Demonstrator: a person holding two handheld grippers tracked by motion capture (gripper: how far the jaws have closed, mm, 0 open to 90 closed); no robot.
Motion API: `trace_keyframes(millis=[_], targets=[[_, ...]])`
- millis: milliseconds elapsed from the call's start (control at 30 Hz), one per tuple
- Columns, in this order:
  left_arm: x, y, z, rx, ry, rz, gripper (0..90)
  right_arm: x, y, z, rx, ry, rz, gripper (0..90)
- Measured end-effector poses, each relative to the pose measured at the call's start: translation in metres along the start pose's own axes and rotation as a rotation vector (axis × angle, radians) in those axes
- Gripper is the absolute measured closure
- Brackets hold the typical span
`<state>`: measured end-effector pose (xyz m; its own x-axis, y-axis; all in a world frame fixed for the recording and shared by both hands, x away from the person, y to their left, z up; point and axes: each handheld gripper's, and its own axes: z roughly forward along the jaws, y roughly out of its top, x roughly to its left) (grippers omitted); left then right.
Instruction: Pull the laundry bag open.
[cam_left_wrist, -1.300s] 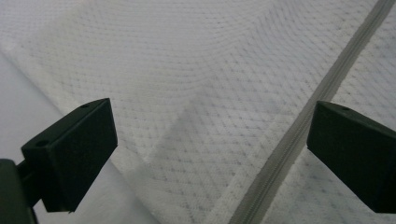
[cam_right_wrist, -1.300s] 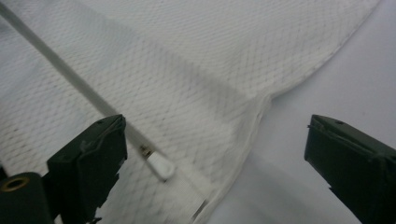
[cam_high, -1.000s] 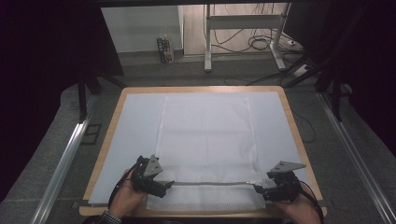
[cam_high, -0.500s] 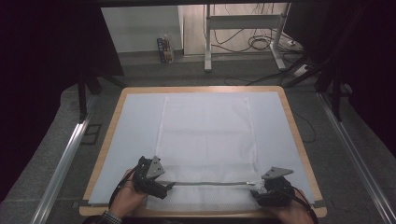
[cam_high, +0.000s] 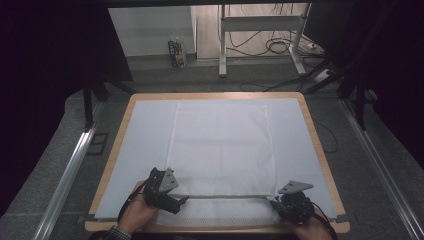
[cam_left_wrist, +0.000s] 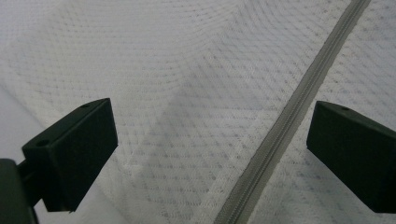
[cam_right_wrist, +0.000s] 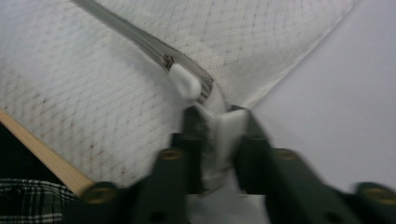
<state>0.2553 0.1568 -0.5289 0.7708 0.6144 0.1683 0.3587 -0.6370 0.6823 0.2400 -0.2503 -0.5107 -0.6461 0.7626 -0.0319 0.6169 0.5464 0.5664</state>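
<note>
High view: white mesh bag (cam_high: 220, 150) lies flat on the pale-covered table (cam_high: 310, 150), running from the far edge to the near edge, roughly centred. Grey zipper (cam_high: 225, 196) crosses the bag near its near end, side to side, between the two grippers. Whether anything is inside the bag cannot be told; it lies flat.

Right gripper view: jaws have just been closing and now pinch a fold of the bag's corner fabric, just beside the zipper's end (cam_right_wrist: 187, 70). White zipper pull (cam_right_wrist: 184, 83) sits just beyond the jaw tips, not between them. Wooden table edge (cam_right_wrist: 44, 156) shows at lower left; a plaid sleeve (cam_right_wrist: 28, 200) below it.

Left gripper view: jaws stand wide apart over the mesh, nothing clamped; zipper tape (cam_left_wrist: 289, 116) runs diagonally between them, nearer the right-hand jaw.

High view again: left gripper (cam_high: 182, 200) at the zipper's left end, right gripper (cam_high: 275, 202) at its right end, both at the near edge of the table. Beyond the table: grey floor, a metal desk frame (cam_high: 260, 30), loose cables (cam_high: 280, 47).
</note>
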Motion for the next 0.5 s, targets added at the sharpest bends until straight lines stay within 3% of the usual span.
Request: trace_keyframes(millis=[100,267,500], targets=[[0.0,0.002,-0.001,-0.003,-0.015,-0.024,2.6,-0.002,0.0,0.0,-0.004,0.023,-0.017,84.1],[0.001,0.009,-0.003,-0.023,-0.078,-0.079,4.1,-0.003,0.0,-0.001,-0.015,0.044,-0.041,84.8],[-0.003,0.026,-0.002,-0.082,-0.15,-0.118,5.1,-0.004,0.002,-0.01,-0.098,0.086,-0.057,84.7]])
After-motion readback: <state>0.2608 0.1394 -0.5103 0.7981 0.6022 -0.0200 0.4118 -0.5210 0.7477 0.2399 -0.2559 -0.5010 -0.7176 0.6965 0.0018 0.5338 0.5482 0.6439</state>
